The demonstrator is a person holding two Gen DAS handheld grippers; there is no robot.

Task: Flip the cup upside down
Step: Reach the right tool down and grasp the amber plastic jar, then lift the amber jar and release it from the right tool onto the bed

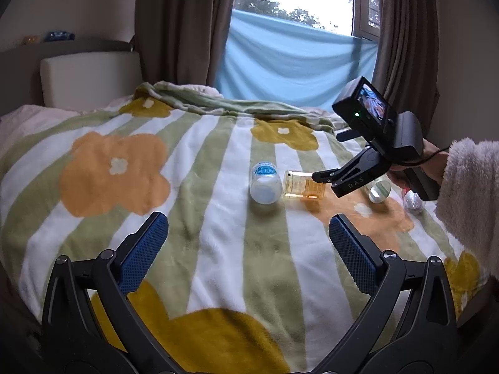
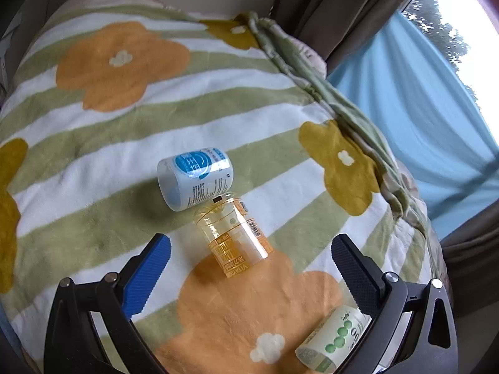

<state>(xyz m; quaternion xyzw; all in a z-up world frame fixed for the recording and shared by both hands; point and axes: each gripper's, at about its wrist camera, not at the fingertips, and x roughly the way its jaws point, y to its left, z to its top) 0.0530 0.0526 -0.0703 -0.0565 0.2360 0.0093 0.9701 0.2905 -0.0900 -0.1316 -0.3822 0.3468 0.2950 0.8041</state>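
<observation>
A clear amber cup lies on its side on the flowered blanket; it also shows in the left wrist view. My right gripper is open and empty, its jaws spread to either side just short of the cup. In the left wrist view the right gripper hovers just right of the amber cup. A white cup with a blue label lies on its side touching the amber one, also in the left wrist view. My left gripper is open and empty, well in front of both cups.
A cup with green dots lies by my right finger, also in the left wrist view. A silvery cup lies farther right. A folded blanket edge, brown curtains and a blue sheet stand behind the bed.
</observation>
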